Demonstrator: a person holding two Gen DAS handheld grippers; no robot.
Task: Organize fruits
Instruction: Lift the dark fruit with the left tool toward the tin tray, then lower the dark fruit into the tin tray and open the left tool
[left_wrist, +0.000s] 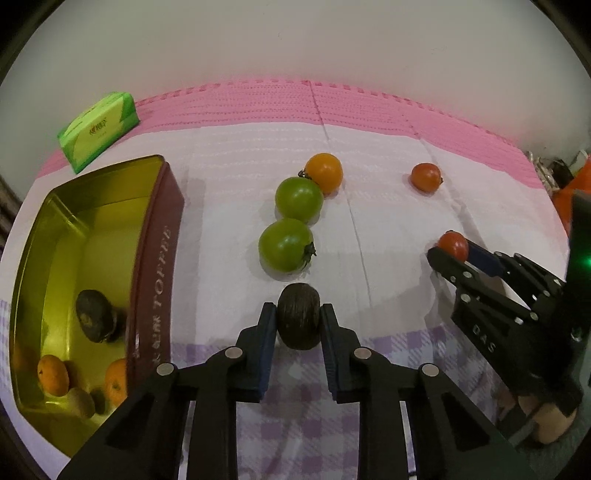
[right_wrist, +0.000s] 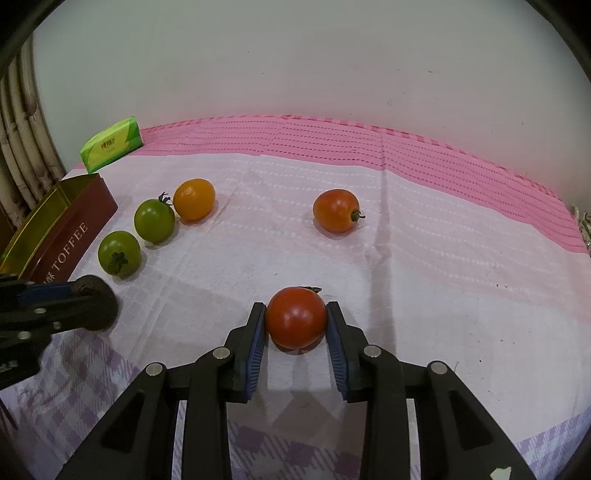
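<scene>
My left gripper (left_wrist: 298, 317) is shut on a dark brown fruit (left_wrist: 298, 320) just above the cloth, right of the open toffee tin (left_wrist: 157, 258). The tin holds another dark fruit (left_wrist: 94, 315), two orange fruits (left_wrist: 53, 373) and a pale one. My right gripper (right_wrist: 296, 319) is shut on a red tomato (right_wrist: 296, 317) on the cloth. Two green tomatoes (left_wrist: 286, 244) (left_wrist: 299, 199), an orange tomato (left_wrist: 324, 172) and a red-orange tomato (left_wrist: 426, 176) lie loose beyond. The right gripper also shows in the left wrist view (left_wrist: 448, 251).
A green tissue pack (left_wrist: 99, 130) lies at the back left by the wall. A pink and white cloth (right_wrist: 406, 258) covers the table. Cluttered items stand past the table's right edge (left_wrist: 565, 177). A curtain (right_wrist: 22, 147) hangs at the left.
</scene>
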